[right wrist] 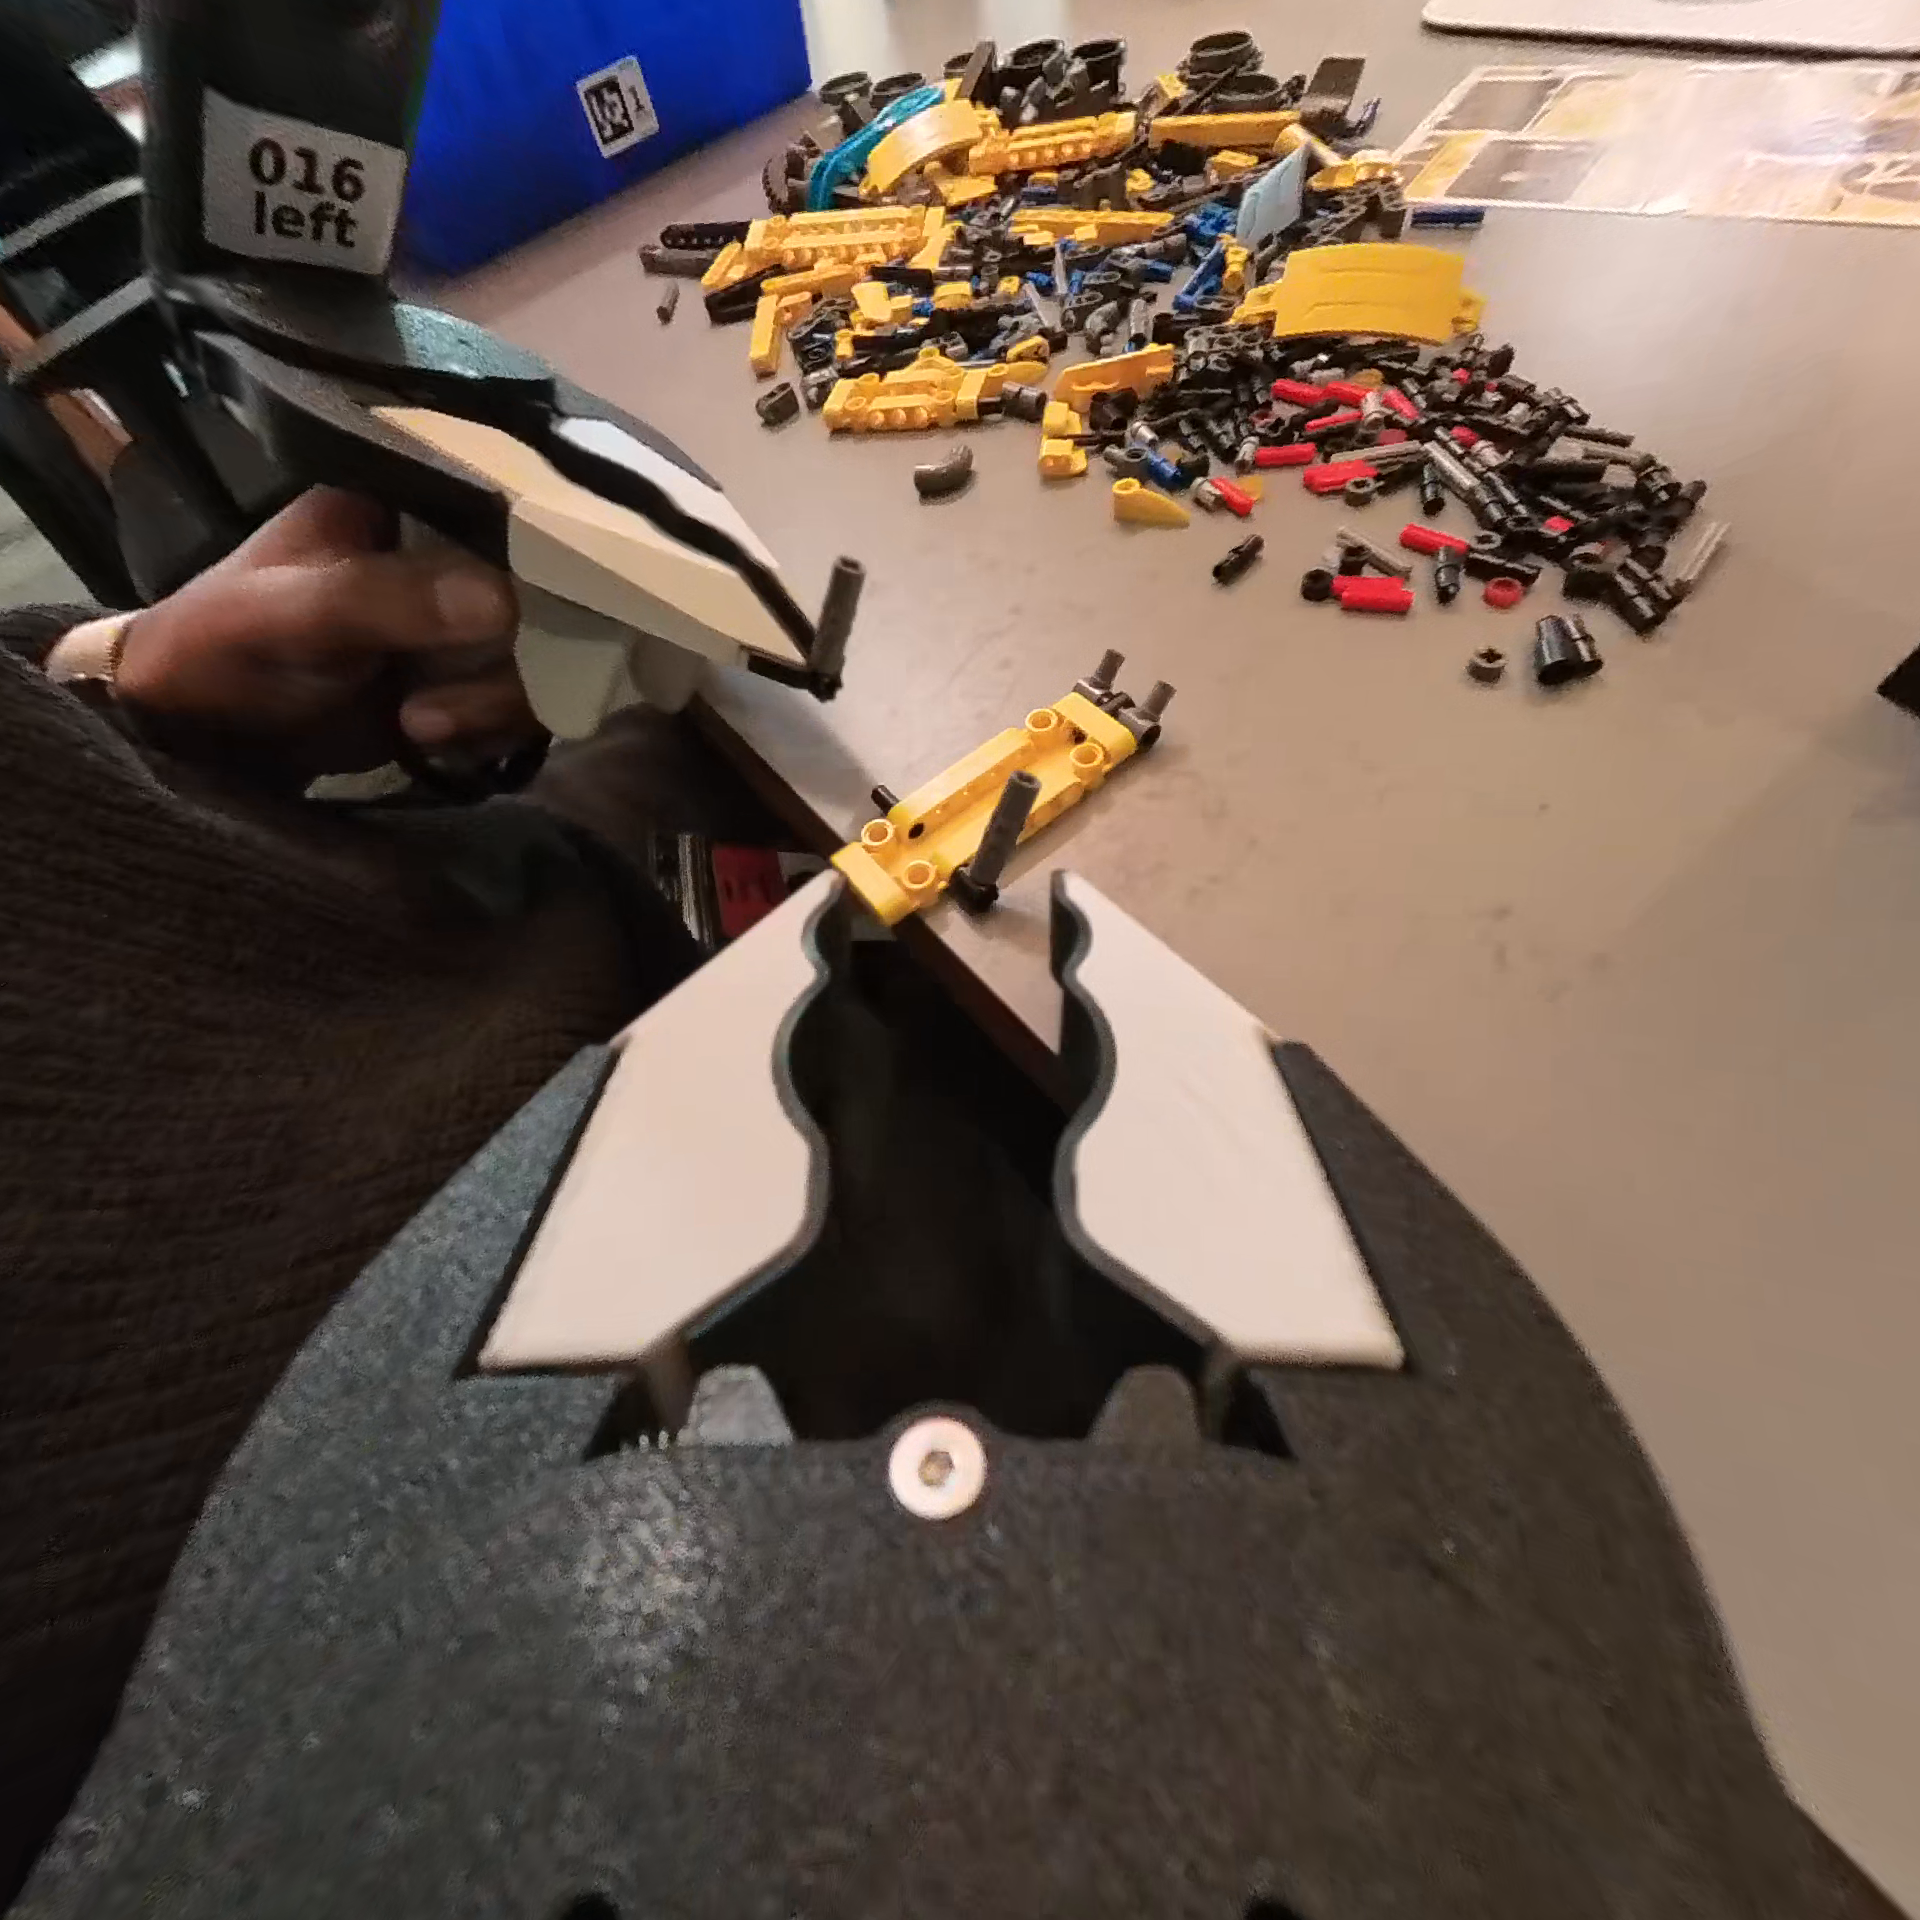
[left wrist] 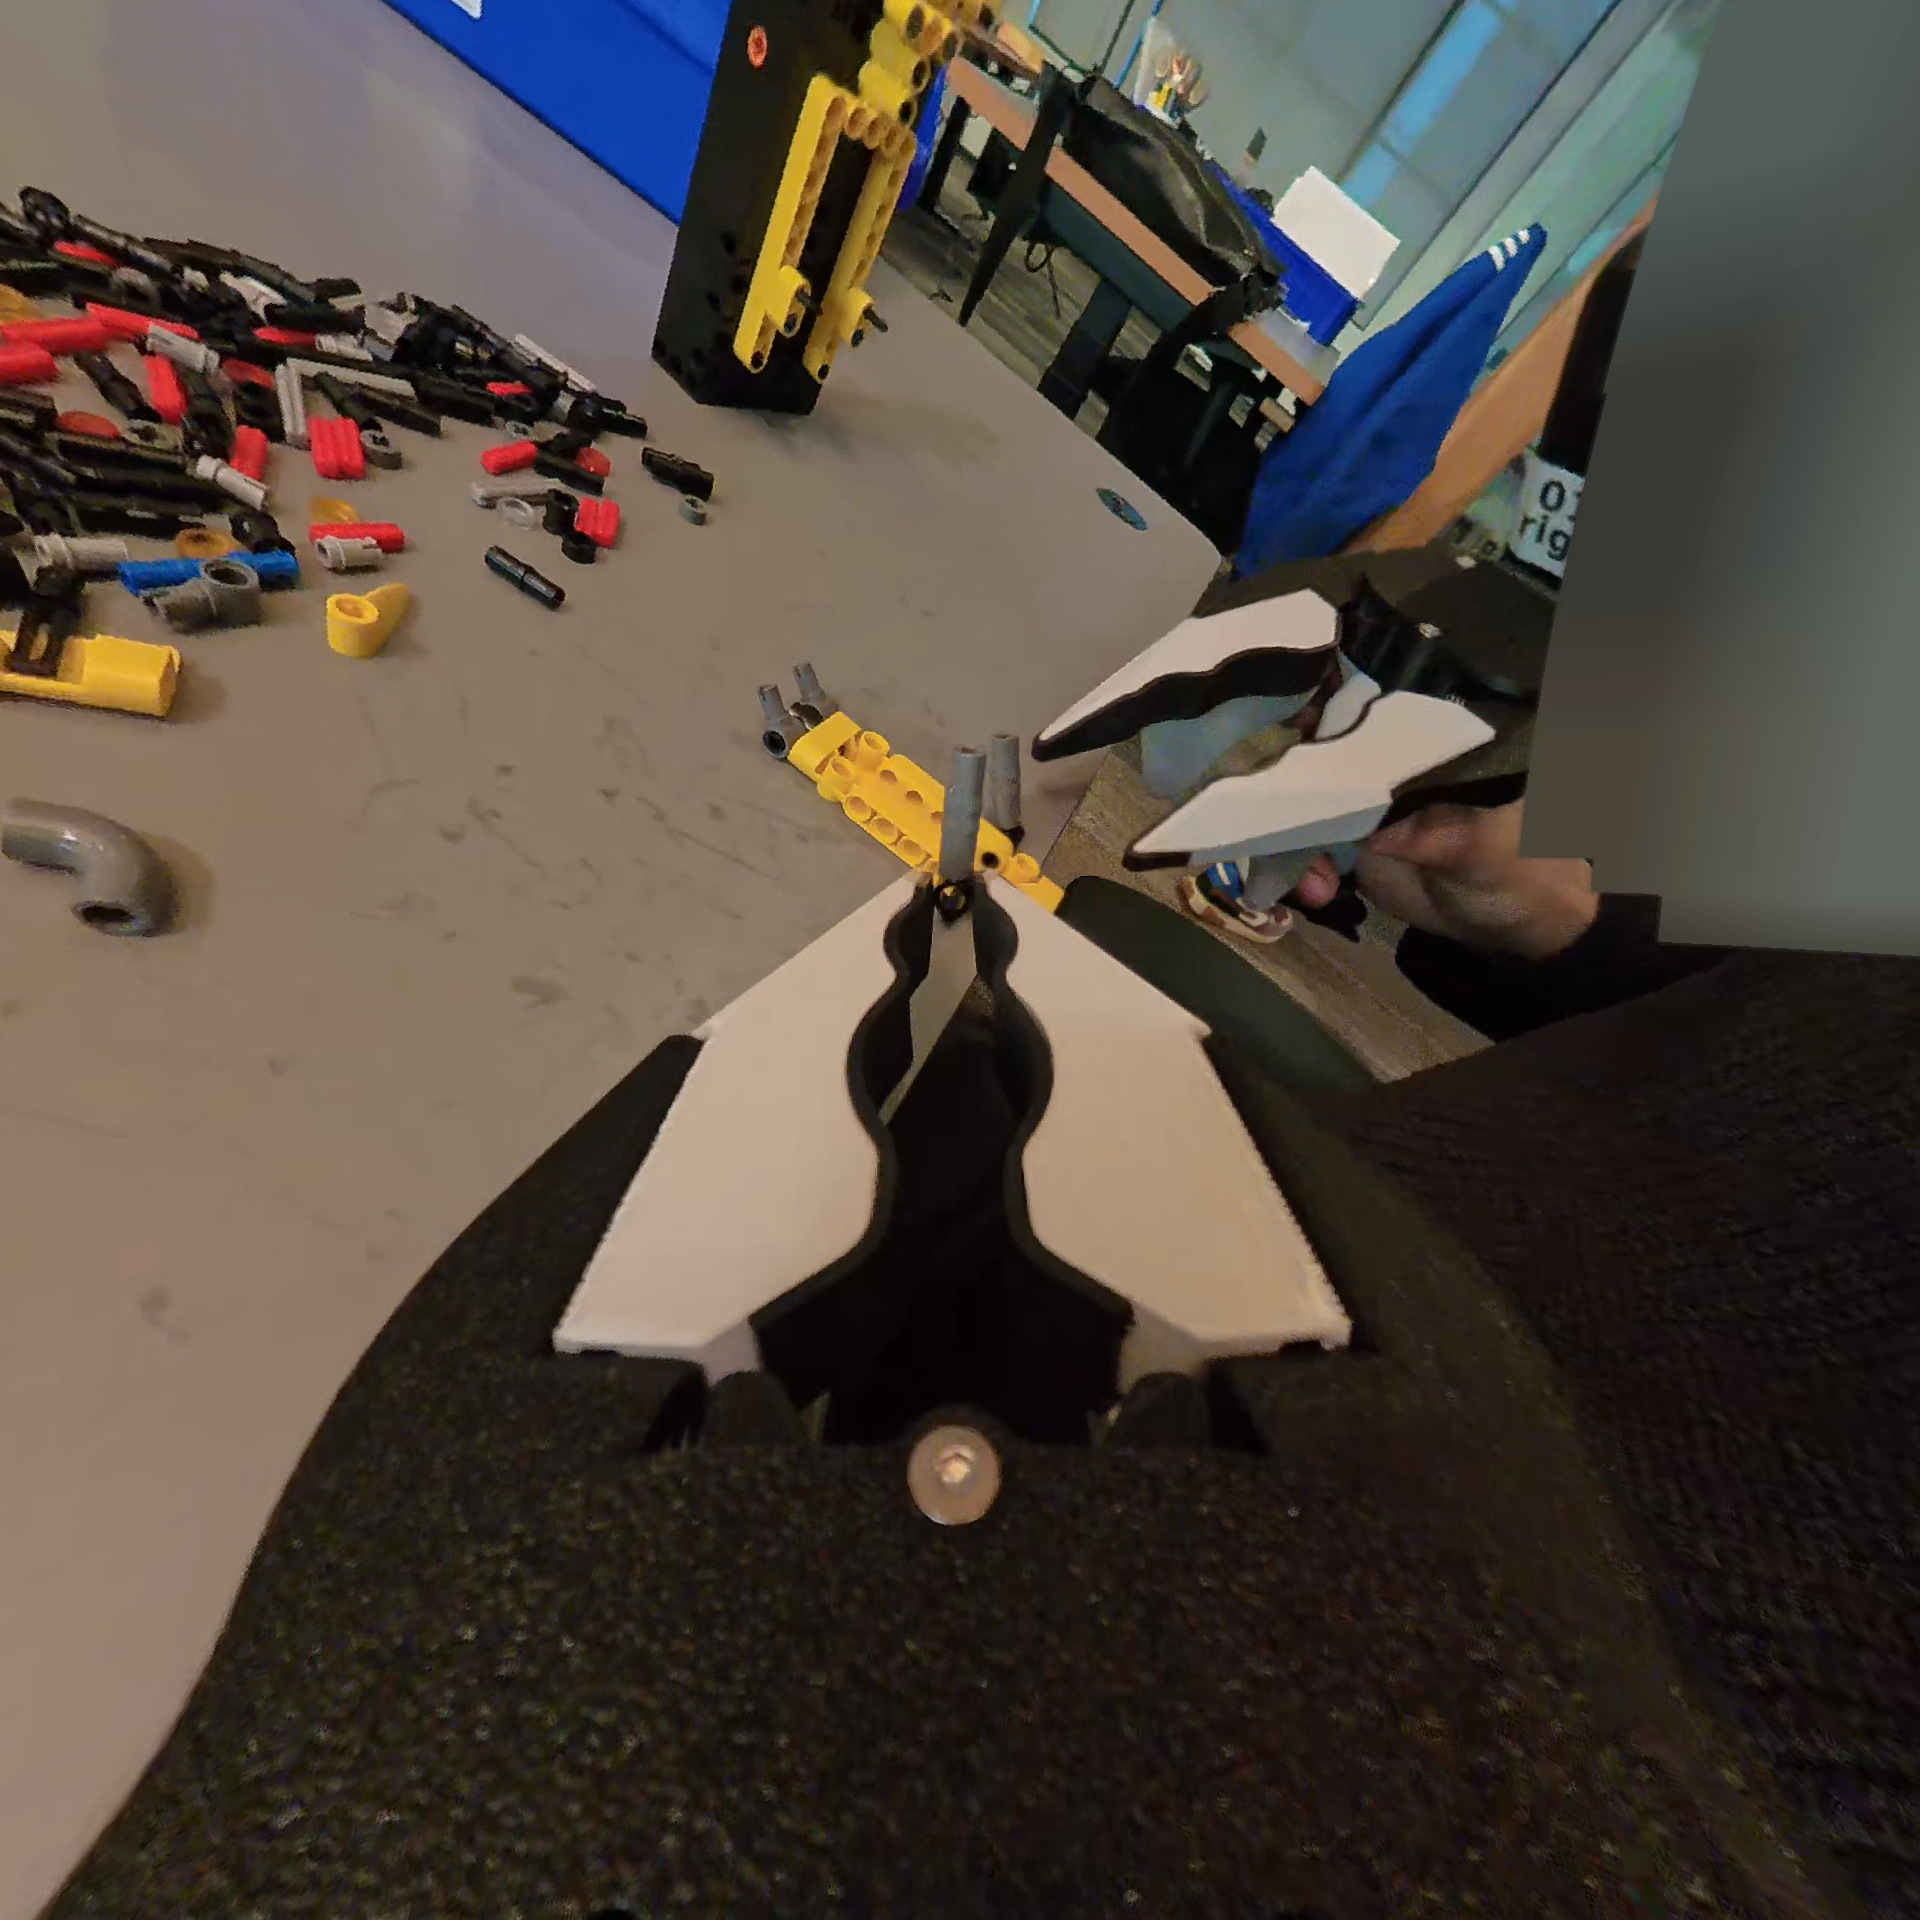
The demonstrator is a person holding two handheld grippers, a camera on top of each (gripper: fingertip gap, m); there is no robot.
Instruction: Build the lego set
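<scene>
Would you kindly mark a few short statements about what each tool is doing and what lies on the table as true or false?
1. The left tool is shut on a grey pin piece. True.
2. The right tool grips the yellow beam assembly. False: its jaws stand open and hold nothing; the assembly lies on the table edge just ahead of it.
3. A grey elbow piece lies apart from the piles. True.
4. The loose pieces sit inside the blue bin. False: they lie spread on the grey table.
5. A black and yellow block-like build stands upright on the table. True.
</scene>
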